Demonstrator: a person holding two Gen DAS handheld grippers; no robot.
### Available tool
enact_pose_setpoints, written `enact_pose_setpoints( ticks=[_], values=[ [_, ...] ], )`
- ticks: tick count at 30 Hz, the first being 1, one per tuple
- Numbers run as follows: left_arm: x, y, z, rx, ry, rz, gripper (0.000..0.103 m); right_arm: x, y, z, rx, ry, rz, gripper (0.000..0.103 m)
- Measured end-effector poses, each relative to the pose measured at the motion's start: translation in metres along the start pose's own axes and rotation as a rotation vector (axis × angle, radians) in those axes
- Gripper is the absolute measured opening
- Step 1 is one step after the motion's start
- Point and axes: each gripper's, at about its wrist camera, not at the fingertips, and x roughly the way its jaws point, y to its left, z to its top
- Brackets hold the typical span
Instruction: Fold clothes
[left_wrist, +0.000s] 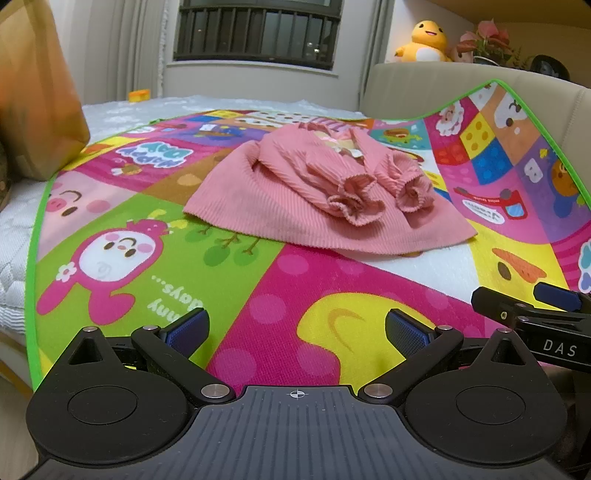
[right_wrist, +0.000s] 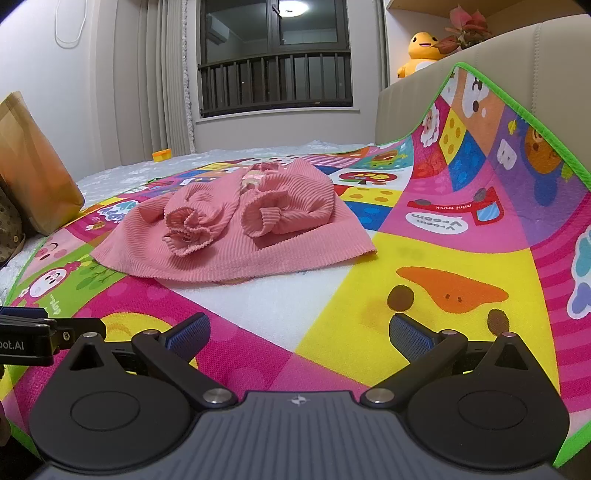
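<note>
Left tool (left_wrist: 295, 328): jaws wide apart, nothing between them, held low over the near edge of the mat (left_wrist: 280, 295).
Right tool (right_wrist: 299, 330): also spread open and empty, just beside the left one; each shows at the edge of the other's view.
Mat: bright cartoon-print sheet spread on the bed (left_wrist: 14, 236); under and ahead of both tools it lies flat, and to the right its far side climbs the headboard (left_wrist: 443, 81).
Top (left_wrist: 295, 199): a pink ribbed child's garment, ahead of both tools and well apart from them, hem nearest, neckline farthest.
Sleeves (right_wrist: 221, 218): both already brought in over the chest, their ruffled cuffs bunched side by side near the middle, not flat.
Hem (right_wrist: 236, 271): a curved edge lying on the mat, its two corners reachable, one per tool.
Step in hand: likely the reach in for the bottom-to-top fold.
Doing it well: take the left hem corner with the left tool and the right corner with the right, pinching all layers at once; lift evenly and carry the hem forward over the cuffs toward the neckline, so that the bulky ruffles are pressed down rather than pushed out.
Risk: the thick knit may slide on itself, and uneven lifting would skew the fold.
Beyond: a brown bag (left_wrist: 33, 92) far left, a yellow plush (right_wrist: 424, 48) on the ledge above the headboard.
</note>
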Motion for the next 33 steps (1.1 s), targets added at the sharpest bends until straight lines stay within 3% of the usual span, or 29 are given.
enact_pose_setpoints(
  ticks=[33],
  values=[
    [0.0019,-0.0001,-0.0017,0.004,0.016,-0.002,0.103,0.0004,-0.002,-0.002,0.007,0.009,0.002,0.103]
  ],
)
